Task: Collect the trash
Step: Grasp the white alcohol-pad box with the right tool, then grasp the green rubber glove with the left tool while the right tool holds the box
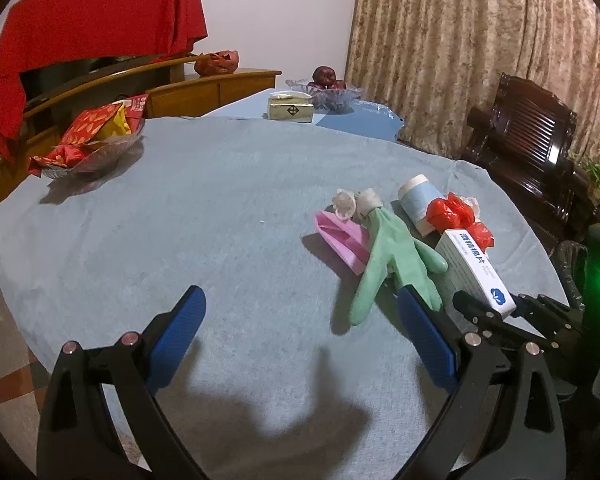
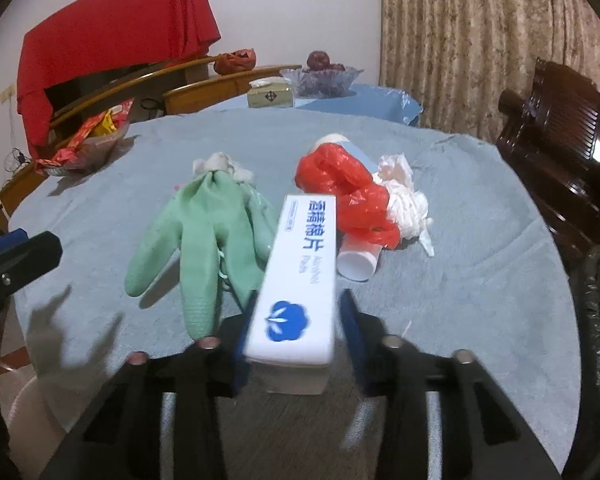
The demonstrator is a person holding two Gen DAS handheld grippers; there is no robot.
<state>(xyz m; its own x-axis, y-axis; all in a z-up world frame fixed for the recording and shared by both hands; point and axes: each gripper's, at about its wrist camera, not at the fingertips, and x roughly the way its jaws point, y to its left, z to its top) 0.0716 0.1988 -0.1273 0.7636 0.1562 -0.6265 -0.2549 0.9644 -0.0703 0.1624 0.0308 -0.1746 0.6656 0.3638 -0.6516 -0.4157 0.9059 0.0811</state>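
Observation:
A white box with blue print (image 2: 300, 276) sits between the fingers of my right gripper (image 2: 298, 336), which is shut on its near end; it also shows in the left wrist view (image 1: 474, 270). A green rubber glove (image 2: 212, 240) (image 1: 392, 260) lies left of it on the blue-grey tablecloth (image 1: 200, 220). A red plastic bag (image 2: 344, 188), white crumpled plastic (image 2: 404, 196) and a white-capped bottle (image 2: 356, 262) lie behind the box. A pink paper (image 1: 342, 236) and crumpled tissue (image 1: 356, 202) lie by the glove. My left gripper (image 1: 300, 320) is open and empty above the cloth.
A glass bowl of red snack packets (image 1: 88, 140) stands at the far left. A tissue box (image 1: 290, 108) and a glass fruit bowl (image 1: 328, 90) stand at the far side. A dark wooden chair (image 1: 532, 140) and a black bag (image 2: 596, 312) are at the right.

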